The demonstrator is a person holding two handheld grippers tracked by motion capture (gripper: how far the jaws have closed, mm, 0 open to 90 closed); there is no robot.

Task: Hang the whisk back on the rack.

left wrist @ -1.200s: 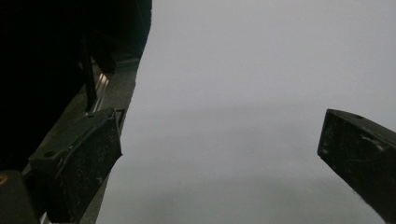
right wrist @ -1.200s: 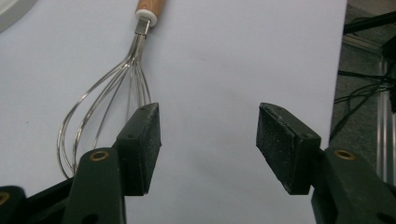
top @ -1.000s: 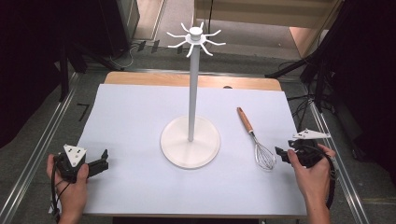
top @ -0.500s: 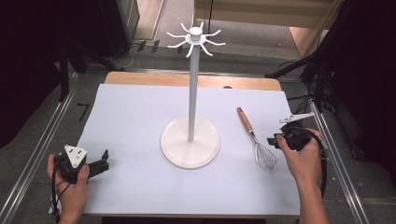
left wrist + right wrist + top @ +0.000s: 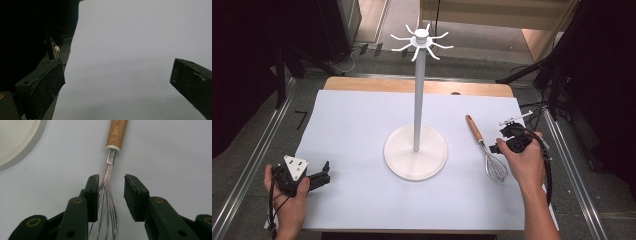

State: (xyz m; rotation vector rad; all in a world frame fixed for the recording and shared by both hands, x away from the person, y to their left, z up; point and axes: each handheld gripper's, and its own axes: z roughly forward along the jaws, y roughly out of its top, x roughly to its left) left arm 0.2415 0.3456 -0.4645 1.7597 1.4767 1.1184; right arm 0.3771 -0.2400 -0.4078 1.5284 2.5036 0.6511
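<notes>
One whisk (image 5: 108,195) on table | right hand-held gripper (image 5: 111,195) closing around its wires, not yet pressing | left hand-held gripper (image 5: 117,82) agape.

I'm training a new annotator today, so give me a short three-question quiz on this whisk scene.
1. True or false: the whisk hangs on the white stand.
2. What lies between the jaws of the right gripper? A) the wooden handle B) the wire end C) nothing
3. Fill in: the left gripper is ____, with bare white table cover in front of it.

Key: 1. False; it lies flat on the cover, to the right of the stand's base. 2. B; the pads do not yet clamp the wires. 3. open.
</notes>
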